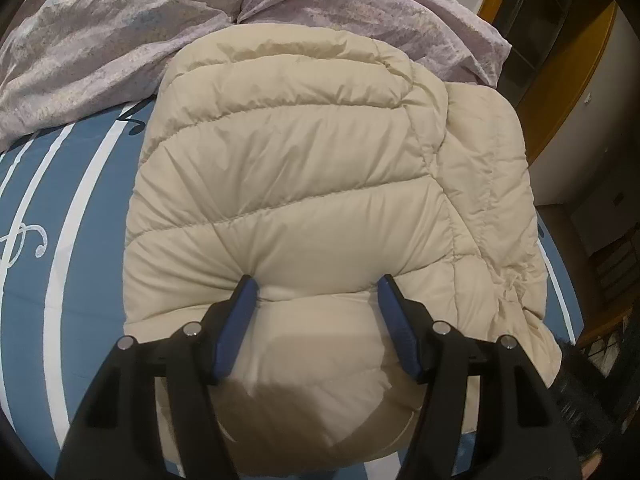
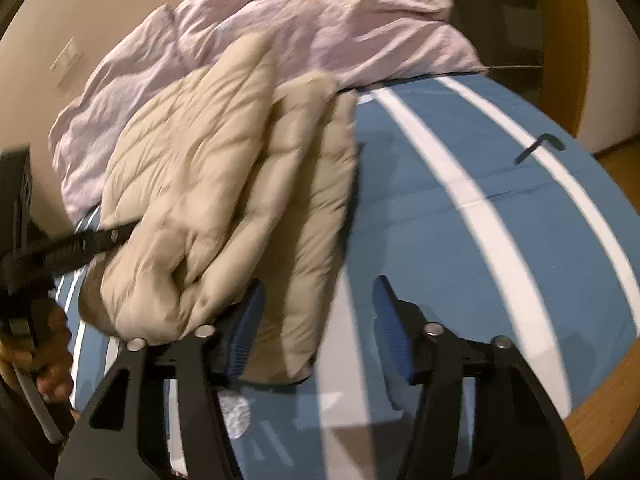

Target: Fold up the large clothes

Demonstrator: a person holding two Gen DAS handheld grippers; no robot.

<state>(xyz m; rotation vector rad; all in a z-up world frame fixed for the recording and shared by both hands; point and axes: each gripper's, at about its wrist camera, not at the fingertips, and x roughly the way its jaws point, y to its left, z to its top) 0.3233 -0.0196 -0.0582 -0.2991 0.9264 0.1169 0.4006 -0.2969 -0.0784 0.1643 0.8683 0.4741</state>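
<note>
Bedding framed the scene: a cream puffer jacket [image 1: 304,184] lay folded on the blue-and-white striped bedsheet [image 1: 56,208], its far edge touching a crumpled lilac duvet [image 1: 100,40] at twelve o'clock. The left gripper [image 1: 316,292] pressed down on the jacket's near end with its blue fingers spread wide. The right gripper [image 2: 318,300] was also wide apart and holding nothing, the jacket [image 2: 208,200] at its ten o'clock.

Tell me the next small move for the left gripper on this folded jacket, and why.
Probably lift the left gripper clear. Its jaws are open, pressing into the beige puffer jacket, which already lies folded compactly on the blue striped bedsheet; the right gripper is open and empty beside it.
</note>
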